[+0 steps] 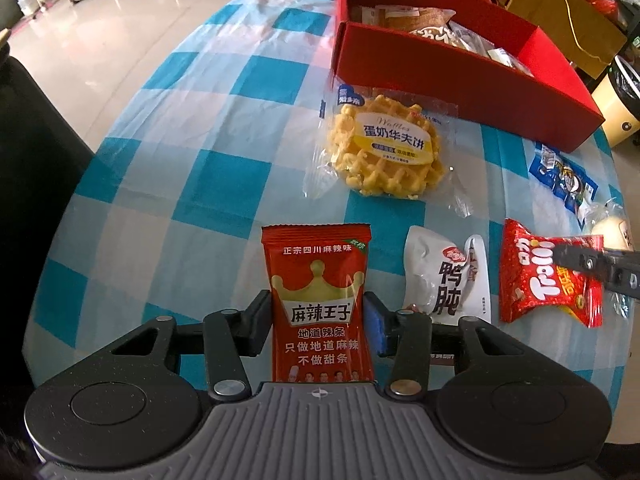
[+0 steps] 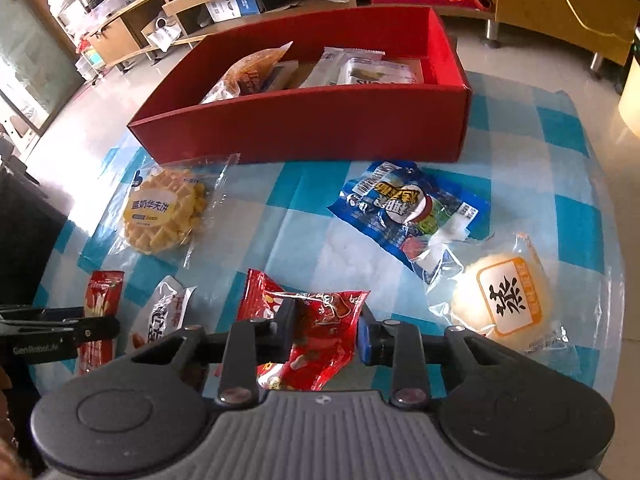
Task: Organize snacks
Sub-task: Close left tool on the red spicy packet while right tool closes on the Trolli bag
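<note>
Red spicy-strip packet (image 1: 320, 300) between left claw (image 1: 318, 322) pads

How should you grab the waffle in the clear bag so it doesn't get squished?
Probably pinch the flat, empty edge of the clear bag beside the waffle, coming from above. The packet lies flat on the checked tablecloth, and the waffle fills the middle, so closing on the loose plastic margin should avoid squeezing the cake.
</note>
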A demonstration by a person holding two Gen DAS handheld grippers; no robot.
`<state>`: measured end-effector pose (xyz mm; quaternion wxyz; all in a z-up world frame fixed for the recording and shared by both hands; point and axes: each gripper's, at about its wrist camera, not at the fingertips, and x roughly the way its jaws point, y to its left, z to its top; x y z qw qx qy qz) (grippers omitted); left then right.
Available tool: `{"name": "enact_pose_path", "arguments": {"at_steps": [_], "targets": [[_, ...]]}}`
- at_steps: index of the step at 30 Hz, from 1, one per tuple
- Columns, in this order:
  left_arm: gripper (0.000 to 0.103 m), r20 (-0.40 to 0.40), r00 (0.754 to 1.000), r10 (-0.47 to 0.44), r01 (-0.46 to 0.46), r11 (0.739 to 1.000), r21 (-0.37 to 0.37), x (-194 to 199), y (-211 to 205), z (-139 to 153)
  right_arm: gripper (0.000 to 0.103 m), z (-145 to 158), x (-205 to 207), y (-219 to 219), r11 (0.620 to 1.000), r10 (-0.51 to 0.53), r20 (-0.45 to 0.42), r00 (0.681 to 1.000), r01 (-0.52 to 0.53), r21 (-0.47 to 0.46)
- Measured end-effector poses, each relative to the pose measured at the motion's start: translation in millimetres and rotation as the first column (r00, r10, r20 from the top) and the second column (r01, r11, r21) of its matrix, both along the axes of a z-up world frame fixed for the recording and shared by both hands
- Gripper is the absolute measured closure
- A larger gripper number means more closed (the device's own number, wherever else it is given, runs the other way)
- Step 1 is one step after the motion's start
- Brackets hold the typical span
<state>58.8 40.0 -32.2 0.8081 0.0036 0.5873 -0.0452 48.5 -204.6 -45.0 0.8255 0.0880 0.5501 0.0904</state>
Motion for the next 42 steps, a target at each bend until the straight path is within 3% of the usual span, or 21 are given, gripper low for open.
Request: {"name": "enact_pose_path", "arguments": {"at_steps": [1, 7, 9, 12, 15, 19, 21, 24, 27, 31, 33, 36, 38, 42], "targets": [[0.047, -0.006, 1.0, 0.001, -0.001, 1.0, -0.004, 0.8, 1.5, -0.9, 0.059, -2.2, -1.6, 1.0, 0.999, 0.037, -0.047, 0.998, -0.037, 0.0], [0.047, -0.035, 0.999, -0.008, 0.007, 0.999, -0.038, 6.6, 2.7, -2.9, 0.051, -6.5, -41.5, 10.3, 0.991, 0.126, -0.142, 0.982, -0.117, 0.07], [0.047, -0.039, 0.999, -0.021, 0.019, 0.999, -0.044, 7.3, 0.0, -3.0, 0.05, -4.5, -52.0, 15.7, 0.988, 0.153, -0.141, 0.978, -0.154, 0.001], [0.047, -0.032, 0.999, -0.034, 0.032, 0.998, -0.046, 6.6, -2.1, -1.4, 0.04, 3.3, -63.6, 25.6, 0.957, 0.254, -0.136, 0.958, -0.269, -0.112], [0.047, -0.031, 0.999, -0.028, 0.027, 0.998, -0.051, 6.3, 1.3, -1.2, 0.039, 11.5, -81.6, 33.6, 0.881, 0.418, -0.112, 0.902, -0.432, -0.192], [0.046, -0.04, 0.999, -0.019, 0.017, 0.999, -0.035, 6.2, 4.2, -5.0, 0.038, 13.2, -95.4, 56.1, 0.67, 0.666, -0.122, 0.736, -0.662, -0.335], [0.046, -0.037, 0.999, -0.022, 0.02, 0.999, -0.033, 5.6, 4.4, -4.6, 0.038, 7.3, -95.8, 63.7, 0.606, 0.72, -0.144, 0.679, -0.716, -0.346], [0.046, -0.033, 0.999, -0.029, 0.028, 0.999, -0.034, 4.7, 5.0, -5.1, 0.038, -3.8, -94.0, 73.0, 0.53, 0.763, -0.157, 0.627, -0.746, -0.402], [0.044, -0.033, 0.999, -0.04, 0.039, 0.999, -0.031, 4.8, 4.6, -5.4, 0.038, -8.8, -86.0, 81.3, 0.512, 0.786, -0.142, 0.602, -0.762, -0.398], [0.042, -0.035, 0.998, -0.055, 0.053, 0.998, -0.035, 4.7, 3.8, -5.6, 0.035, -14.7, -72.6, 96.2, 0.512, 0.804, -0.12, 0.582, -0.781, -0.358], [0.04, -0.037, 0.997, -0.061, 0.059, 0.997, -0.043, 4.1, 3.9, -5.7, 0.034, -16.4, -59.8, 97.8, 0.556, 0.787, -0.112, 0.607, -0.775, -0.3], [0.037, -0.038, 0.997, -0.062, 0.06, 0.997, -0.055, 3.1, 7.1, -5.2, 0.032, -15.2, -47.8, 88.7, 0.679, 0.697, -0.082, 0.713, -0.692, -0.246], [0.028, -0.047, 0.997, -0.069, 0.065, 0.996, -0.067, 1.8, 9.4, -6.2, 0.032, -14.5, -48.4, 78.9, 0.759, 0.622, -0.049, 0.781, -0.617, -0.206], [0.023, -0.037, 0.996, -0.084, 0.083, 0.996, -0.046, -3.7, 5.8, -8.7, 0.034, -14.8, -54.7, 77.1, 0.841, 0.505, -0.024, 0.863, -0.498, -0.212]]}}
